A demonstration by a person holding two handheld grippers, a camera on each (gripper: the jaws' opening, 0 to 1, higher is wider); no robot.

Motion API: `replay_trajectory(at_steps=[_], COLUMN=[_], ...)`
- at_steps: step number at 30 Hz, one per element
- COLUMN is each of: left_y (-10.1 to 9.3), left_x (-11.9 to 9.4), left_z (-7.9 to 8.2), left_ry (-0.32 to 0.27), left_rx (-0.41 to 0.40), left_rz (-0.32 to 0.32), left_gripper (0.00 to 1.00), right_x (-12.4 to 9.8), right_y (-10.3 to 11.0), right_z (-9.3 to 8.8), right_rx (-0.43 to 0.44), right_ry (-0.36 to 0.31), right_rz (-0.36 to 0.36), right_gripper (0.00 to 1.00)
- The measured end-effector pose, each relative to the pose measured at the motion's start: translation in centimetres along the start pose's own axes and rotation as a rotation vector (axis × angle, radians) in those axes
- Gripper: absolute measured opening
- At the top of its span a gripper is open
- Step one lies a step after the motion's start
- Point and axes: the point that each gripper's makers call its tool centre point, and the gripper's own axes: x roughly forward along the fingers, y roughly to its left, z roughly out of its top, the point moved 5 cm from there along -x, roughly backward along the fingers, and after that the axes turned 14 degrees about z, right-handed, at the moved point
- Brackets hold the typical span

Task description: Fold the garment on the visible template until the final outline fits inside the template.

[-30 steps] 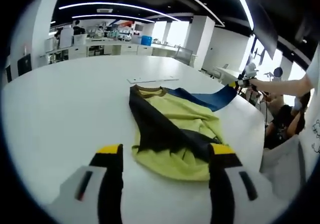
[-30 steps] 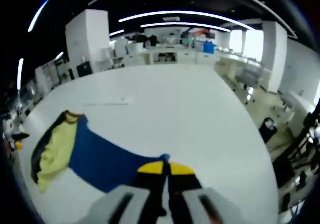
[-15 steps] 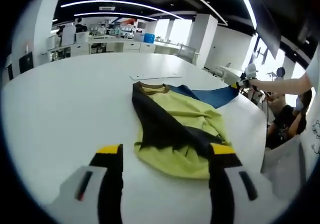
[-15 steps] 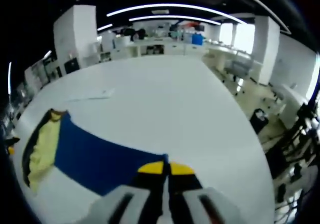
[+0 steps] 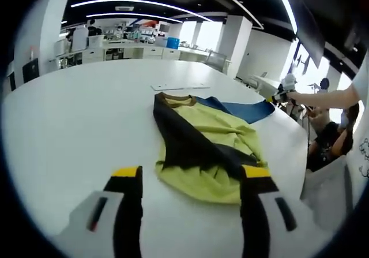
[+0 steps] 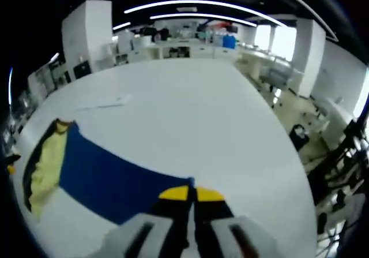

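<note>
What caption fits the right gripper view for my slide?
Right gripper pinching the blue panel of the yellow-and-black garment, stretched across the white table.

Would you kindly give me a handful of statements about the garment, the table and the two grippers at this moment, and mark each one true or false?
1. The right gripper is shut on the blue part of the garment. True.
2. The left gripper also clamps the garment. False: its jaws stand apart with nothing between them, just short of the yellow hem.
3. The garment lies on a white table. True.
4. The garment is plain red. False: it is yellow, black and blue.
5. A thin white strip lies on the table beyond the collar. True.
</note>
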Motion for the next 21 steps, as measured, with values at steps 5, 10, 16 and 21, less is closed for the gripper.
replay_trajectory(at_steps=[5, 10, 16, 21], left_y=[0.0, -0.1, -0.3, -0.5], left_x=[-0.1, -0.2, -0.3, -0.4], left_z=[0.0, -0.1, -0.1, -0.2], left_ry=[-0.004, -0.009, -0.011, -0.015], left_rx=[0.001, -0.002, -0.004, -0.003], left_rz=[-0.003, -0.006, -0.014, -0.018], left_gripper=[0.65, 0.65, 0.65, 0.65], right_x=[-0.7, -1.2, -1.9, -2.1], right_y=[0.5, 1.0, 2.5, 2.9], right_z=[0.2, 0.5, 0.2, 0.2], right_rx=[-0.015, -0.049, -0.097, -0.118], right_ry=[-0.021, -0.047, -0.08, -0.103], right_rz=[0.008, 0.023, 0.065, 0.117], right_gripper=[0.0, 0.16, 0.51, 0.72])
